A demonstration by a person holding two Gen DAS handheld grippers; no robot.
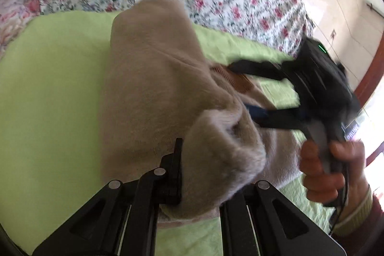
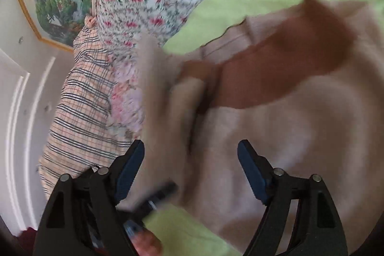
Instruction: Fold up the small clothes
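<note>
While left jaws pinch it, beige fleece garment (image 1: 153, 88) on green sheet (image 1: 48, 88).

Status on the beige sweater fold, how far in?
Mid-fold. Done: the beige sweater lies on the green sheet with one part already doubled over. In hand: the left tool is shut on a bunched fuzzy edge, lifting it; the right tool is open over the sweater near the brown collar, gripping nothing. Left: lay that edge across, flatten and square the bundle.
</note>
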